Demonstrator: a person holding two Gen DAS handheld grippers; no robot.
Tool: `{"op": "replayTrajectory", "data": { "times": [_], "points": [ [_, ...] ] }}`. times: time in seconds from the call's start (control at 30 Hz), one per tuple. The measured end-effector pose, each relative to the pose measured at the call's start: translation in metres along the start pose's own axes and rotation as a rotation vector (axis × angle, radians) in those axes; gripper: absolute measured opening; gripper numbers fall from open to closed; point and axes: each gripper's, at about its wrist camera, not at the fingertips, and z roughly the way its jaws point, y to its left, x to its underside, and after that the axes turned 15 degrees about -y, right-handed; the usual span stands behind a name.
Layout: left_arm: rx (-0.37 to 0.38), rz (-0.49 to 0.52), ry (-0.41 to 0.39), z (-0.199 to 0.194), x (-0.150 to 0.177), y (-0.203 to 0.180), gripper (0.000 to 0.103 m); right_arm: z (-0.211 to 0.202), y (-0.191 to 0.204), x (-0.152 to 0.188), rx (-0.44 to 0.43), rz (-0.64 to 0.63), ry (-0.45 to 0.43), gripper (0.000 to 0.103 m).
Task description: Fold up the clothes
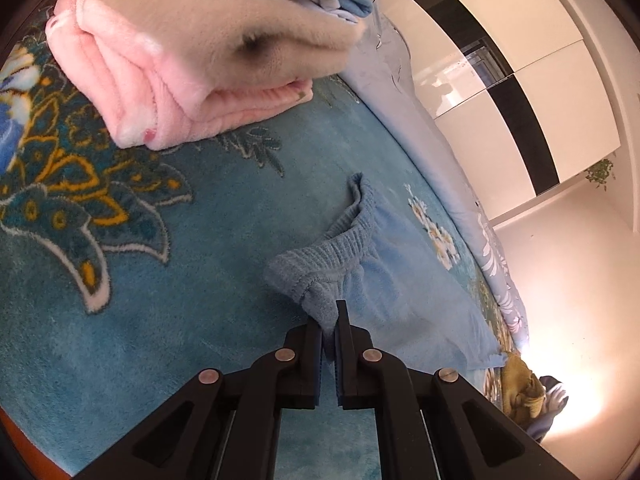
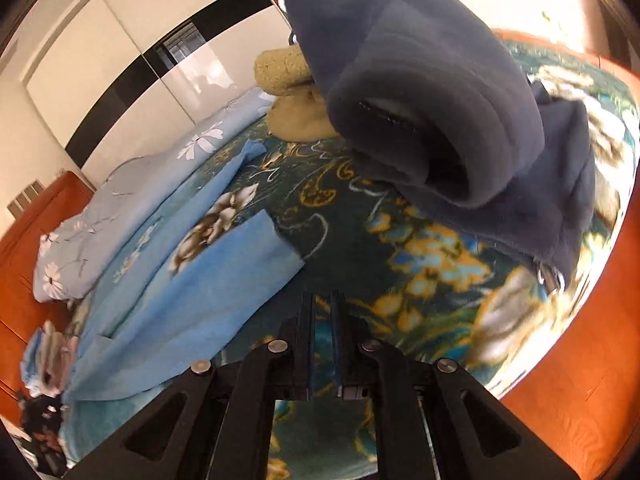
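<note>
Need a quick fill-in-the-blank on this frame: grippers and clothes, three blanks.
1. The left gripper is shut on the ____ of the light blue pants.
2. The folded pink garment lies on the ____.
3. Between the right gripper fingers there is ____.

Missing words: waistband; blanket; nothing

Blue trousers' (image 1: 404,280) hem past the blanket's (image 1: 200,320) edge, perhaps; dark heap (image 2: 40,412) too blurred to identify.
</note>
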Motion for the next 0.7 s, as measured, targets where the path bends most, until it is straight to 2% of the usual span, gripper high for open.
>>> {"op": "replayTrajectory", "data": {
  "times": [0.1, 0.17, 0.23, 0.37, 0.47, 0.57, 0.63, 0.7],
  "points": [
    [-0.006, -0.021, 0.002, 0.002, 0.003, 0.003, 0.005, 0.013, 0.029, -0.003, -0.063, -0.053, 0.033, 0.015],
    [-0.004, -0.034, 0.005, 0.001, 0.005, 0.005, 0.005, 0.035, 0.051, -0.003, -0.101, -0.058, 0.067, 0.033],
    [0.0, -0.035, 0.005, -0.001, 0.006, 0.005, 0.005, 0.058, 0.074, -0.001, -0.113, -0.058, 0.104, 0.035],
    [0.004, -0.008, 0.011, -0.002, 0.005, 0.002, 0.006, 0.096, 0.107, -0.001, 0.0, -0.013, 0.17, 0.039],
    [-0.004, 0.022, 0.015, 0.0, 0.006, 0.0, 0.006, 0.113, 0.119, -0.001, 0.141, 0.032, 0.213, 0.043],
    [-0.004, 0.034, 0.024, 0.002, 0.007, 0.001, 0.006, 0.127, 0.132, 0.004, 0.25, -0.031, 0.231, 0.043],
    [0.002, 0.031, 0.032, 0.002, 0.006, 0.004, 0.006, 0.125, 0.137, 0.008, 0.277, -0.071, 0.22, 0.043],
    [0.008, 0.029, 0.038, 0.002, 0.006, 0.006, 0.006, 0.121, 0.136, 0.01, 0.293, -0.097, 0.212, 0.03]
  ]
}}
